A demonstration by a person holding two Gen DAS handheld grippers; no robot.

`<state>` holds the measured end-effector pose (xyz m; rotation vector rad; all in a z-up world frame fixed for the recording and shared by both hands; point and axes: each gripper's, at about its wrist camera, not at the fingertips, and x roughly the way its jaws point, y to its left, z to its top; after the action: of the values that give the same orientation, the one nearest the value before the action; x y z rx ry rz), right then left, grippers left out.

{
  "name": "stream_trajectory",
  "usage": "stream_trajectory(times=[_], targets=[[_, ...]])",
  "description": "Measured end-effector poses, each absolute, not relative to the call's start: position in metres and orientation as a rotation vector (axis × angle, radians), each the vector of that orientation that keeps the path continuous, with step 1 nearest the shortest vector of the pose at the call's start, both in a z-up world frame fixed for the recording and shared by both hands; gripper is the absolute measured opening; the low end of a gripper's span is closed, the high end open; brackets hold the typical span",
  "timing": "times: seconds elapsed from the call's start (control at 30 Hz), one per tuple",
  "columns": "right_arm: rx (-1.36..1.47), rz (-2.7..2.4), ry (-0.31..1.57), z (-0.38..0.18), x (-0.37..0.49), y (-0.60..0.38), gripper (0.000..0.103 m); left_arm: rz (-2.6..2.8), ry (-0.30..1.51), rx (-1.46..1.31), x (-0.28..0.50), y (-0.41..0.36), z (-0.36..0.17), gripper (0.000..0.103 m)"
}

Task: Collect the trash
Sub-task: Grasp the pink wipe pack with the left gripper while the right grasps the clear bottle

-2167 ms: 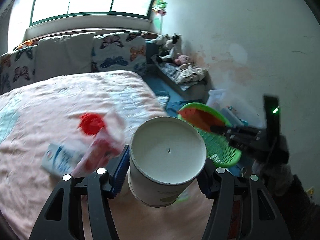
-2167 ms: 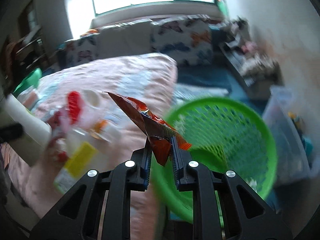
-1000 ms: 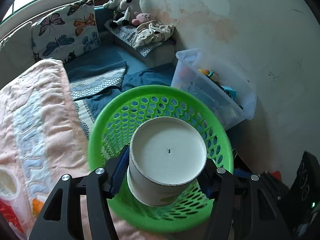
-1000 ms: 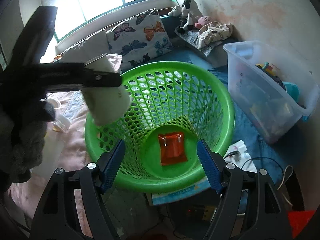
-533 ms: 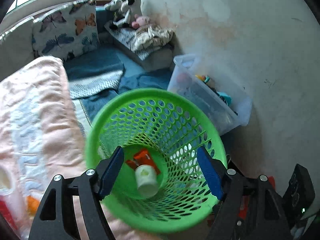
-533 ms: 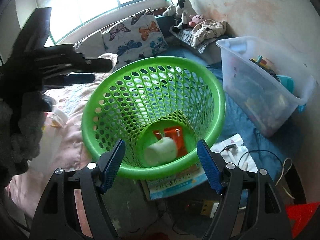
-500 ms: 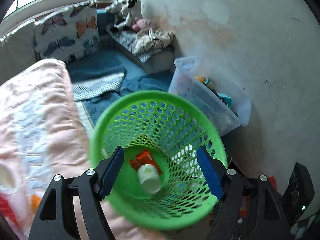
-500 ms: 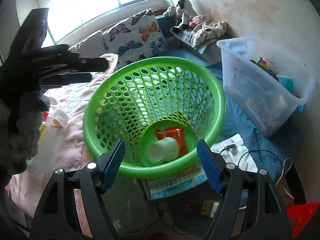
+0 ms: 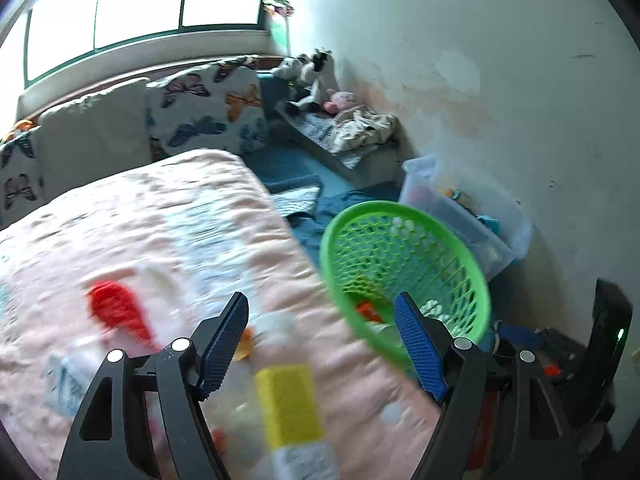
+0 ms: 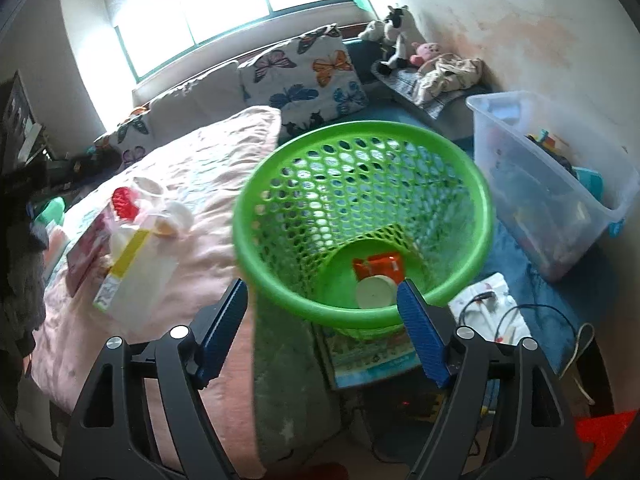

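Observation:
My left gripper is open and empty above the pink bed cover. Blurred below it lie a bottle with a yellow label and a red lid. The green basket stands to its right, off the bed. My right gripper hangs over the near rim of the basket, its jaws opening with nothing between them. Inside the basket lie a white paper cup and an orange wrapper. The yellow-labelled bottle and red lid show on the bed at left.
A clear plastic box of small things stands right of the basket by the wall. Butterfly pillows and stuffed toys line the back. A booklet lies under the basket, with cables on the blue floor mat.
The left gripper let the paper cup fall into the basket, then swung left from above the basket to over the bed. The right gripper drifted slightly and its jaws widened a little.

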<state>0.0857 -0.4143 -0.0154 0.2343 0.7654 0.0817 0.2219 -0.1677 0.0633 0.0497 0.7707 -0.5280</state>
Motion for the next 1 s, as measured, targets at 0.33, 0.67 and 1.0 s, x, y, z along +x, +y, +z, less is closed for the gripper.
stream_trajectory(times=[0.33, 0.67, 1.0], targets=[[0.184, 0.156, 0.771, -0.006, 0.093, -0.372, 0.079, -0.418, 0.777, 0.071, 0.206, -0.088, 0.042, 0.083], [0.16, 0.208, 0.798, -0.008, 0.103, -0.339, 0.079, -0.403, 0.801, 0.087, 0.194, -0.04, 0.017, 0.087], [0.128, 0.256, 0.821, -0.01, 0.109, -0.306, 0.08, -0.416, 0.786, 0.17, 0.189, -0.032, 0.003, 0.087]])
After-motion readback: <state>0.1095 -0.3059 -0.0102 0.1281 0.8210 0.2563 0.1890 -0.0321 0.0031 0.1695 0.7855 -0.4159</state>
